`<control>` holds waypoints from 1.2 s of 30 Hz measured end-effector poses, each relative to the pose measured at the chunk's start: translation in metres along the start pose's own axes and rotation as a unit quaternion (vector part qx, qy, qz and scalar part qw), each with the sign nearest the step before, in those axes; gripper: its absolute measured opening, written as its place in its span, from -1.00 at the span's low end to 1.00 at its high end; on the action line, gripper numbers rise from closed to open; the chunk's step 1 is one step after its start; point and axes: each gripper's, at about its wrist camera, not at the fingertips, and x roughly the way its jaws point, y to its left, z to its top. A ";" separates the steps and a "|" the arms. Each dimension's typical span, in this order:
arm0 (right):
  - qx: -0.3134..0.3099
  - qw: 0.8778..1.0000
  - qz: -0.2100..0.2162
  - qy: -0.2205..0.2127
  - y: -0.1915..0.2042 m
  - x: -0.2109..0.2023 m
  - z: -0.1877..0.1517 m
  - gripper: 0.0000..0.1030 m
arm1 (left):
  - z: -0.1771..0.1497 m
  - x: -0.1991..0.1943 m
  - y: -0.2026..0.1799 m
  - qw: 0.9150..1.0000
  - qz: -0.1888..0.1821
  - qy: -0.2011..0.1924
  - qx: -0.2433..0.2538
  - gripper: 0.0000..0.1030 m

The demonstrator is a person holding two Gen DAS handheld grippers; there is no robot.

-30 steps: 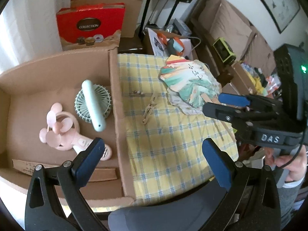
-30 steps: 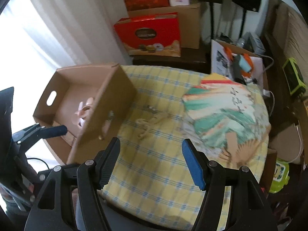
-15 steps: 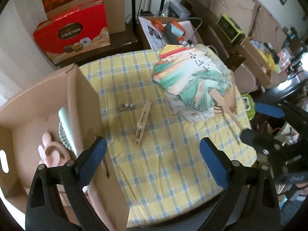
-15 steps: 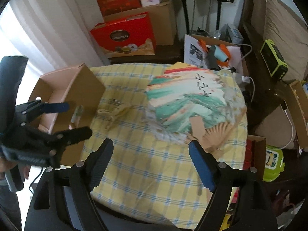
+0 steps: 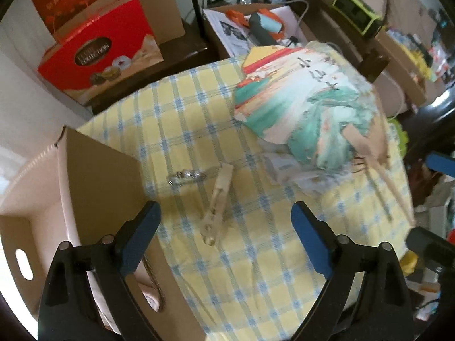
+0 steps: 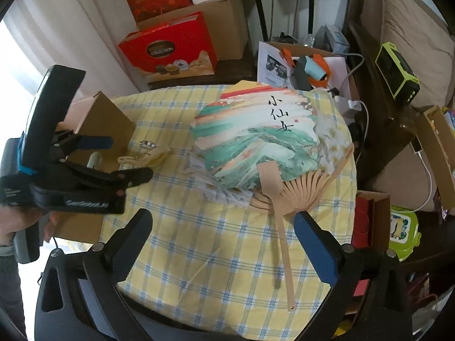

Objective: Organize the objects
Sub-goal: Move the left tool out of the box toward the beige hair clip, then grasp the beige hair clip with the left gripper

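Fans lie overlapped on my far right of the yellow checked cloth, their handles toward my right gripper, whose jaws are opening with nothing between them. My left gripper hangs over a pale clip beside a shiny trinket, jaws closing, empty. The cardboard box crowds the left; its contents are mostly hidden behind its wall.

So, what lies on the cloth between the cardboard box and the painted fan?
A cream hair clip and a small shiny trinket; the left wrist view shows both between cardboard box and painted fan.
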 end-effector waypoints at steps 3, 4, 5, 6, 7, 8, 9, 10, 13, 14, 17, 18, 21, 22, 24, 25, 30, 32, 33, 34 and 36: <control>0.003 1.000 0.005 0.000 -0.003 0.003 -0.002 0.96 | 0.003 0.005 -0.002 1.000 0.024 0.005 0.012 0.56; 0.003 1.000 0.005 0.000 -0.004 0.005 -0.003 0.96 | 0.005 0.005 -0.004 0.999 0.033 0.006 0.018 0.45; 0.004 1.000 0.003 0.000 -0.005 0.006 -0.003 0.96 | 0.006 0.005 -0.005 0.999 0.033 0.010 0.021 0.28; 0.004 1.000 0.003 -0.001 -0.006 0.006 -0.004 0.96 | 0.007 0.006 -0.006 0.999 0.029 0.014 0.025 0.24; 0.003 1.000 0.003 -0.002 -0.006 0.007 -0.004 0.96 | 0.009 0.005 -0.008 0.999 0.026 0.016 0.030 0.24; 0.003 1.000 0.003 -0.003 -0.007 0.007 -0.004 0.96 | 0.011 0.005 -0.010 0.999 0.027 0.016 0.035 0.24; 0.003 1.000 0.004 -0.004 -0.007 0.007 -0.005 0.96 | 0.012 0.006 -0.012 0.999 0.029 0.017 0.040 0.24; 0.003 1.000 0.005 -0.004 -0.007 0.007 -0.005 0.96 | 0.013 0.007 -0.014 0.998 0.031 0.022 0.046 0.24; 0.003 1.000 0.011 -0.004 -0.007 0.008 -0.007 0.96 | 0.017 0.022 -0.020 0.996 0.046 0.051 0.062 0.24; 0.003 1.000 0.012 -0.003 -0.007 0.010 -0.007 0.96 | 0.017 0.026 -0.021 0.995 0.051 0.059 0.064 0.21; 0.006 0.999 0.031 0.001 -0.008 0.013 -0.010 0.95 | 0.021 0.040 -0.024 0.991 0.070 0.081 0.074 0.00; 0.007 0.999 0.035 0.002 -0.007 0.014 -0.011 0.95 | 0.023 0.044 -0.023 0.991 0.075 0.088 0.073 0.00; 0.001 1.000 0.031 0.001 -0.006 0.014 -0.012 0.94 | 0.025 0.055 -0.019 0.989 0.082 0.106 0.065 0.00; 0.001 1.000 0.030 0.000 -0.006 0.014 -0.012 0.93 | 0.025 0.059 -0.018 0.988 0.082 0.113 0.060 0.00; 0.001 1.000 0.031 -0.001 -0.007 0.014 -0.012 0.93 | 0.024 0.065 -0.016 0.988 0.078 0.123 0.056 -0.01; 0.002 1.000 0.031 -0.002 -0.007 0.014 -0.011 0.93 | 0.023 0.068 -0.015 0.987 0.075 0.127 0.056 -0.03; 0.004 1.000 0.030 -0.004 -0.010 0.014 -0.010 0.89 | 0.022 0.064 -0.015 0.989 0.063 0.123 0.057 -0.79; 0.003 1.000 0.029 -0.003 -0.010 0.015 -0.010 0.85 | 0.020 0.059 -0.015 0.990 0.055 0.117 0.056 -0.79; 0.002 1.000 0.028 -0.002 -0.010 0.015 -0.009 0.83 | 0.020 0.053 -0.014 0.991 0.048 0.110 0.053 -0.79; 0.003 1.000 0.029 -0.001 -0.010 0.016 -0.009 0.79 | 0.019 0.046 -0.015 0.992 0.045 0.103 0.050 -0.79; 0.005 0.999 0.031 0.003 -0.010 0.018 -0.008 0.70 | 0.018 0.034 -0.015 0.994 0.034 0.092 0.050 -0.79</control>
